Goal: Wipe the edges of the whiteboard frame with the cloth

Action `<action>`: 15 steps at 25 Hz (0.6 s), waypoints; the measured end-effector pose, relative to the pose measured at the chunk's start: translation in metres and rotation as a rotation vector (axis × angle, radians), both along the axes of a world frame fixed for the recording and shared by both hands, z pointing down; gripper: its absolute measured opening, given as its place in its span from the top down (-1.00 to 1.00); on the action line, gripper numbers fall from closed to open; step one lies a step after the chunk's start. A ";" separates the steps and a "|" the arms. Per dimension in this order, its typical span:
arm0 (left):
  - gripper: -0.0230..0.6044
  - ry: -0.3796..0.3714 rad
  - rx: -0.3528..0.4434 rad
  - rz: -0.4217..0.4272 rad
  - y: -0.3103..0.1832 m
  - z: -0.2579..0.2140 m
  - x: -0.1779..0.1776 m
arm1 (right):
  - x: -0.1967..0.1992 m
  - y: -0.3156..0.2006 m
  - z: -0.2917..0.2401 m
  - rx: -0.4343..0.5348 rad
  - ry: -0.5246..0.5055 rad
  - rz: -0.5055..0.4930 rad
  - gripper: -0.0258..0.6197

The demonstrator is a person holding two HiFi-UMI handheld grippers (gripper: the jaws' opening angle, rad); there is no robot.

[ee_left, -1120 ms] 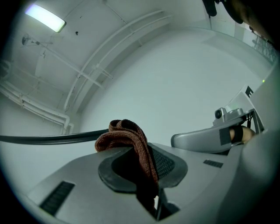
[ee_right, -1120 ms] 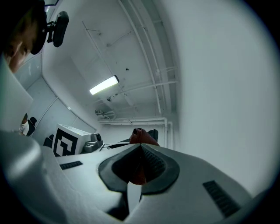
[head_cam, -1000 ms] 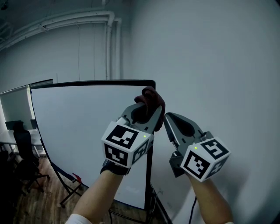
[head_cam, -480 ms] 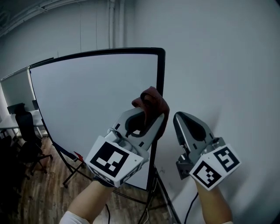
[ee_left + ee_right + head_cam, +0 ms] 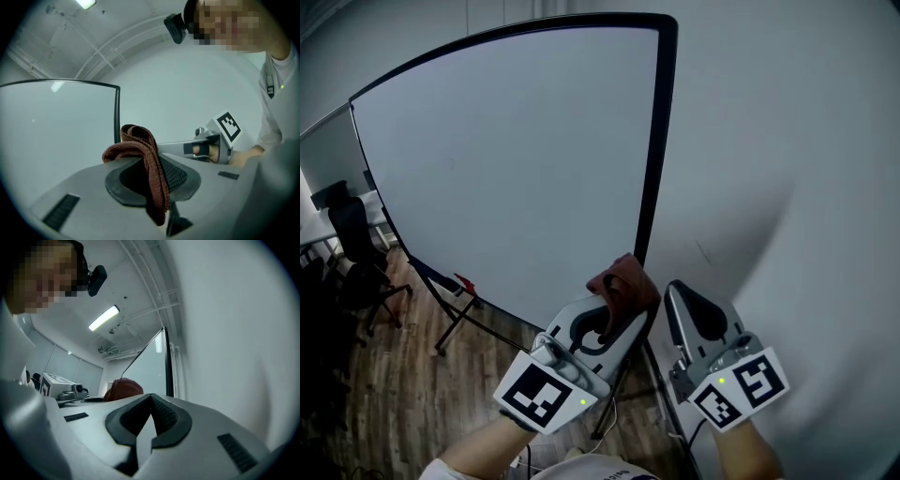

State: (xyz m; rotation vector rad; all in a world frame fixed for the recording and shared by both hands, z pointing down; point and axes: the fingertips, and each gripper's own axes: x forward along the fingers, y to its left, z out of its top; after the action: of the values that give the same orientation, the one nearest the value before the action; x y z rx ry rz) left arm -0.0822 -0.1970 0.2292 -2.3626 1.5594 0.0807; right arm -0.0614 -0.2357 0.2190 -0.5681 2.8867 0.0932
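The whiteboard has a thin black frame (image 5: 656,141), and its right edge runs down toward my grippers. My left gripper (image 5: 622,302) is shut on a folded brown cloth (image 5: 623,281), which sits over the lower part of that right edge. The left gripper view shows the cloth (image 5: 149,161) bunched between the jaws of that gripper (image 5: 154,174), with the frame (image 5: 117,115) behind it. My right gripper (image 5: 679,298) is just right of the left one, in front of the wall. Its jaws are shut with nothing held (image 5: 151,398). Contact between cloth and frame cannot be told.
A pale wall (image 5: 787,187) stands close behind the board's right side. The board's stand legs (image 5: 450,314) spread over a wooden floor (image 5: 384,394), with a small red piece (image 5: 465,282) on them. A black office chair (image 5: 352,258) is at far left.
Both grippers have come down along the board's right frame edge, from near the top right corner to its lower part. The cloth stays held in the left gripper.
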 end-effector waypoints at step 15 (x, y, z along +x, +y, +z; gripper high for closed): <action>0.70 0.151 -0.183 -0.057 0.040 0.133 -0.011 | 0.003 0.026 0.132 -0.170 0.125 0.041 0.92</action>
State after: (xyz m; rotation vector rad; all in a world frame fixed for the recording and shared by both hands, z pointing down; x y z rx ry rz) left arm -0.0929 -0.1570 0.3622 -2.5001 1.7724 0.1110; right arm -0.0582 -0.2094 0.3513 -0.6741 3.0245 -0.1156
